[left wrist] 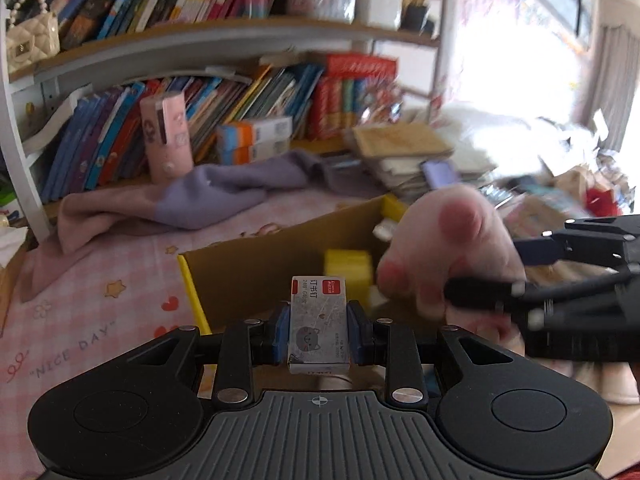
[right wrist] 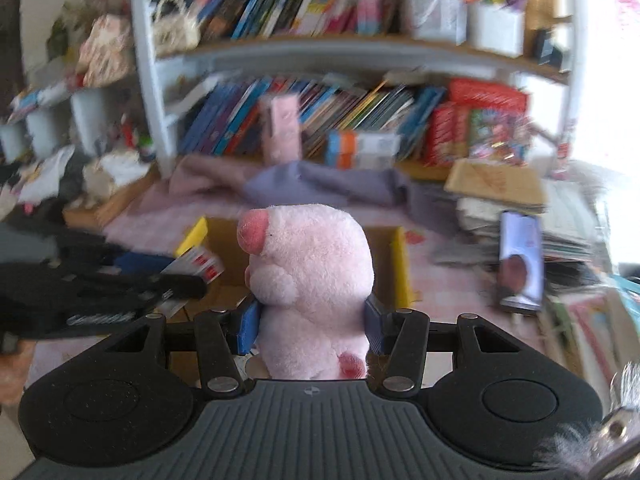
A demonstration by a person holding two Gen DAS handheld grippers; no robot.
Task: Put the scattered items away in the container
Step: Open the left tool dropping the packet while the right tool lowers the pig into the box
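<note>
Left wrist view: left gripper clamped on a small staple box, blue pads pressing both its sides, held over the near edge of the open cardboard box on the pink tablecloth. Yellow block lying inside. Pink plush pig hanging just right, above the box.

Right wrist view: right gripper squeezing the plush pig at its waist, snout turned left, above the cardboard box. Staple box at left, over the yellow-edged rim. Phone resting right, near stacked papers.
</note>
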